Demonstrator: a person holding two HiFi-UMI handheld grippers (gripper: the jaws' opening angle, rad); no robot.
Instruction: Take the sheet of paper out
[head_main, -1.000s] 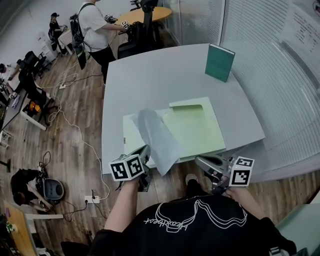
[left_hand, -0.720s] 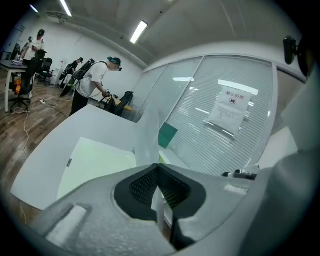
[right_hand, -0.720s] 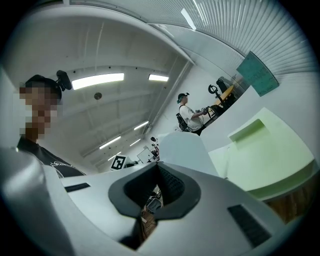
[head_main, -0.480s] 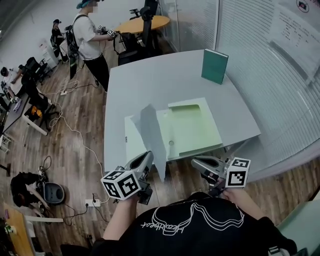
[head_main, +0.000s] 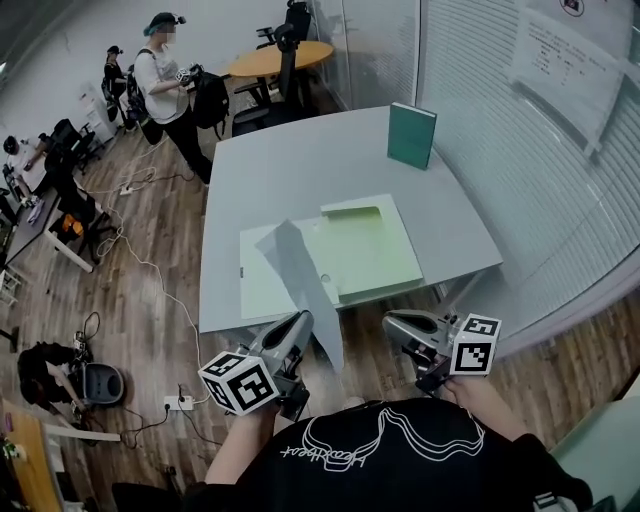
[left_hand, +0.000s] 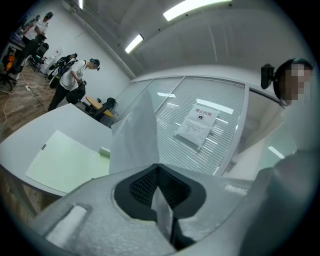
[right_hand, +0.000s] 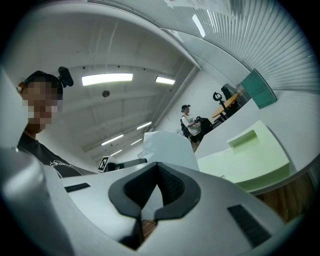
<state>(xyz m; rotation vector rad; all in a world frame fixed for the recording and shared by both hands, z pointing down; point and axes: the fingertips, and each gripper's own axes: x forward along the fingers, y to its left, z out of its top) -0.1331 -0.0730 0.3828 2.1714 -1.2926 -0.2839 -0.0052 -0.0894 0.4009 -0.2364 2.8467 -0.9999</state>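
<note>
Left gripper view: sheet of paper (left_hand: 133, 142) held above green folder (left_hand: 65, 161).
Left gripper (left_hand: 159, 170) pinches the sheet; right gripper (right_hand: 157, 167) has its jaws pressed together, empty.

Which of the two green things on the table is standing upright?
The dark green book at the far side stands upright; the pale green folder lies flat.
</note>
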